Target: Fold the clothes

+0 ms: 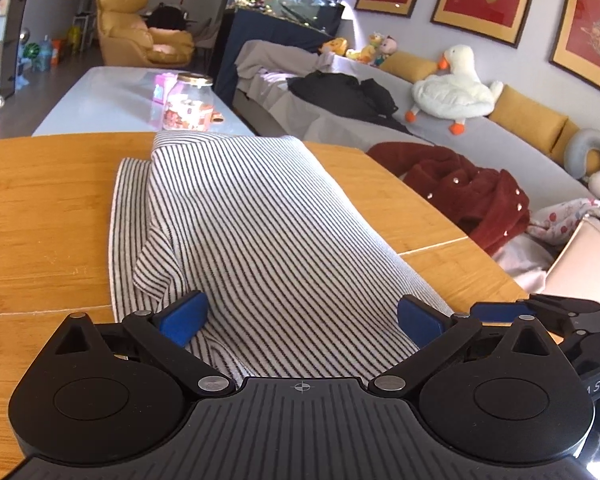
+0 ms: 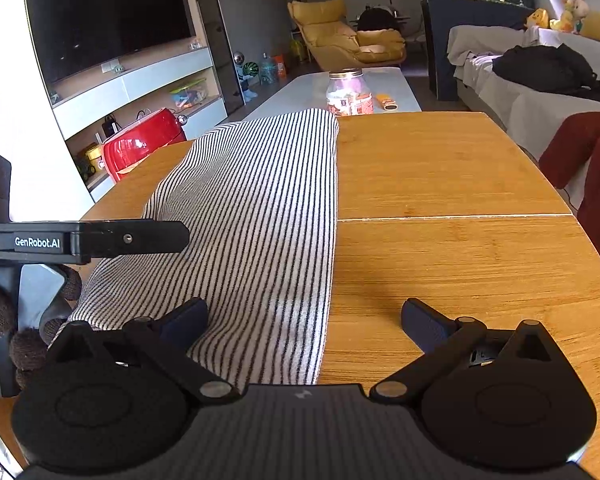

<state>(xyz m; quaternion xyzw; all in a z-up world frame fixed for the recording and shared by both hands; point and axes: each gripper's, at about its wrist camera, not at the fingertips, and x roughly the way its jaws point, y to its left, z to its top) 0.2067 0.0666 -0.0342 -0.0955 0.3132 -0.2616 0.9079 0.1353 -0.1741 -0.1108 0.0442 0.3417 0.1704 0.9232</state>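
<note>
The striped garment (image 1: 260, 232) was laid lengthwise on the wooden table (image 1: 52, 208), running from the near edge at 6 o'clock toward 12 o'clock, folded into a long band. In the left wrist view a lower layer was seen sticking out at 9 o'clock of the band, and a loose flap was draped over it near 8 o'clock. The left gripper (image 1: 302, 318) was spread wide, with the cloth lying between its blue pads (image 1: 184, 318); nothing was clamped. Whether the pads touched the fabric could not be told.

In the right wrist view the same garment (image 2: 260, 216) was seen with its straight right edge running 12 to 6 o'clock. The right gripper (image 2: 304, 322) was also spread wide, straddling that edge: left finger over cloth, right finger over bare table (image 2: 460, 264). Nothing was held. The other gripper's body (image 2: 88, 240) was seen at 9 o'clock, with gloved fingers (image 2: 28, 348) below it at 8 o'clock.

A glass jar (image 2: 348, 92) was noted on a pale low table (image 2: 400, 84) at 12 o'clock, beyond the garment. A red coat (image 1: 468, 196) was seen on the sofa (image 1: 500, 152) at 3 o'clock.
</note>
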